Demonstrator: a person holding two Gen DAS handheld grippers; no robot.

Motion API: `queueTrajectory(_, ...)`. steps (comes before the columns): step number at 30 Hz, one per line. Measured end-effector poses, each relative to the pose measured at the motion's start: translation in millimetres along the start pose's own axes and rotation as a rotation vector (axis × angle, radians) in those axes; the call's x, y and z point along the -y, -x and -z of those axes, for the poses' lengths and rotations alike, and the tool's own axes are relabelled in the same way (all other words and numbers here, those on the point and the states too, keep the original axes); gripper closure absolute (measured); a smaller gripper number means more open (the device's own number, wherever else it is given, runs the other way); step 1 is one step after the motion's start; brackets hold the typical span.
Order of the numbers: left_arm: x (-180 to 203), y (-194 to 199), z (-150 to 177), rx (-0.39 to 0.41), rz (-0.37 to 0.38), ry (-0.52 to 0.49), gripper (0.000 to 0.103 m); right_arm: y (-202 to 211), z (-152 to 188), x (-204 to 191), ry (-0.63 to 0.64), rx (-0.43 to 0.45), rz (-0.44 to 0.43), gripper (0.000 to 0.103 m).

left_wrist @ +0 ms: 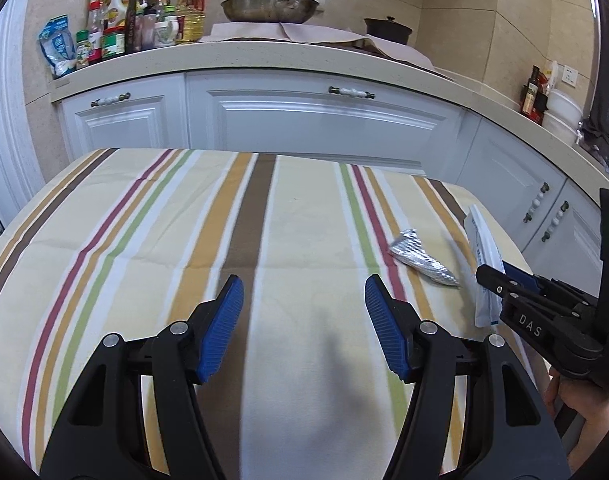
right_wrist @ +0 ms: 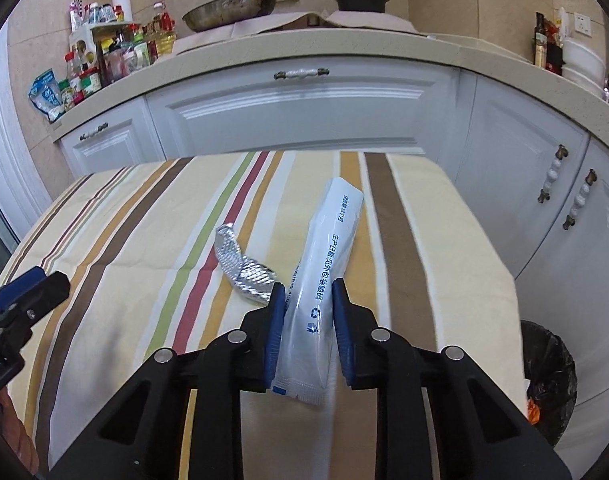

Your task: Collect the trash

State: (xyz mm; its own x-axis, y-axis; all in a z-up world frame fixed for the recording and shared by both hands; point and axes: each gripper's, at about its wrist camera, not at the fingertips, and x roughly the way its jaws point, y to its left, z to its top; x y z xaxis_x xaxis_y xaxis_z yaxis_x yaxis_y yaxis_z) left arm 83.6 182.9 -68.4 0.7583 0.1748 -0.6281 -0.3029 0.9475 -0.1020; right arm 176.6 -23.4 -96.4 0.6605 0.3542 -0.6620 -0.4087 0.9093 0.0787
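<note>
With your right tongs (right_wrist: 308, 292) clamped on the long white plastic sachet (right_wrist: 324, 276), lift clear of the crumpled foil wrapper (right_wrist: 244, 272) just left; left tongs (left_wrist: 304, 292) gape wide, empty.

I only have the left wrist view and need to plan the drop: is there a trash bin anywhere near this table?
Observer: Yes. A round bin lined with a black bag stands on the floor by the right edge of the striped-cloth table.
Operator: How does the hold on that side look head-on?
Observer: The right gripper has a blue pad pressed on each side of the long white plastic packet with blue print, near its lower end. Most of the packet sticks out ahead of the gripper.
</note>
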Motion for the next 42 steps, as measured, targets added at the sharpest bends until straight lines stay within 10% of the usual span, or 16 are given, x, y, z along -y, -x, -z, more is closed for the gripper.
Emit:
queueTrajectory(23, 112.9, -68.4, -14.3, -0.127, 0.045, -0.099, 0.042, 48.0, 13.0, 55.8, -0.055, 0.141, 0.013, 0.078)
queueTrajectory(35, 116.0, -89.9, -3.3, -0.211, 0.099, -0.124, 0.094, 49.4, 21.0, 71.8, -0.083, 0.140, 0.004, 0.078)
queueTrajectory(42, 109.0, -79.9, 1.2, -0.183, 0.118, -0.134, 0.101, 49.2, 21.8, 69.1, -0.076, 0.137, -0.003, 0.078)
